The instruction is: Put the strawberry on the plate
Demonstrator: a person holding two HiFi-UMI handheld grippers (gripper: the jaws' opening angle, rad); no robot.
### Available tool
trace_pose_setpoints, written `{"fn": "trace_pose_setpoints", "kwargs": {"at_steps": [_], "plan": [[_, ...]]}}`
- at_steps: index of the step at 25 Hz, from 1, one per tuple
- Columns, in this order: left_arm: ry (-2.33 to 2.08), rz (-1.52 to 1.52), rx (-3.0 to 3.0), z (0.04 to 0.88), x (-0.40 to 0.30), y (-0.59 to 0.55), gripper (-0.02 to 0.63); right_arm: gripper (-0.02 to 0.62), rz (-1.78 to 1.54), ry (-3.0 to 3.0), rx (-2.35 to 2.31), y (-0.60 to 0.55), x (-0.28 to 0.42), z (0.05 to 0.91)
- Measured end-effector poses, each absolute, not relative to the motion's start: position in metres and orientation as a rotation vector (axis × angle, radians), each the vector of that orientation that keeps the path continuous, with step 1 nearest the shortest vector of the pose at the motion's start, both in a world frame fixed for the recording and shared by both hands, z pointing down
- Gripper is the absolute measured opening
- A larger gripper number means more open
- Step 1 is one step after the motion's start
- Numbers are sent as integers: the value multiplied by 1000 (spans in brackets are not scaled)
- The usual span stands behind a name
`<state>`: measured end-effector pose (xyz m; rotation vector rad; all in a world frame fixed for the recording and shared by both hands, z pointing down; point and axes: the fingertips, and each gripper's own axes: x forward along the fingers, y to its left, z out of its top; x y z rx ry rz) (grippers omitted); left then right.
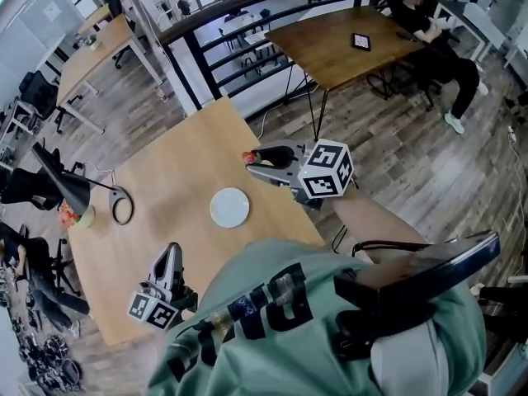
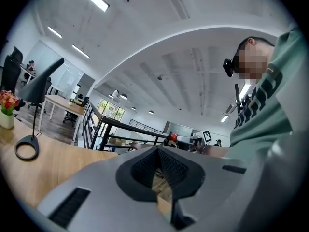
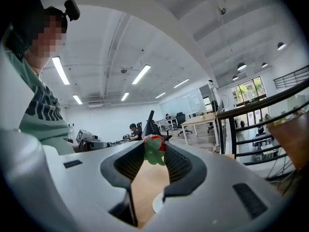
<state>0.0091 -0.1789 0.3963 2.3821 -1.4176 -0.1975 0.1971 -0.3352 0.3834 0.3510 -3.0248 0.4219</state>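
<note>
A small red strawberry with a green top sits pinched at the fingertips of my right gripper, which is shut on it above the table's far right side. In the right gripper view the strawberry fills the gap at the tips, with the plate low below. The round white plate lies bare in the middle of the wooden table, a short way nearer me than the strawberry. My left gripper hovers over the near left part of the table, shut and with nothing in it.
A black desk lamp with a ring base and a small vase of flowers stand at the table's left edge. A dark railing runs behind the table, with another table and a seated person beyond.
</note>
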Motion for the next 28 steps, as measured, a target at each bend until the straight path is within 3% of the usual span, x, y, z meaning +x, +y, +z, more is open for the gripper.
{"fn": "trace_pose_setpoints", "kwargs": {"at_steps": [14, 22, 28], "plan": [[-1260, -281, 2437, 430, -97, -159, 5, 132, 358, -2879, 503, -277, 117, 378], [-1306, -243, 2444, 418, -60, -159, 5, 133, 340, -2917, 438, -285, 154, 373], [-1640, -220, 2234, 427, 1, -183, 5, 133, 210, -2957, 119, -332, 199, 386]]}}
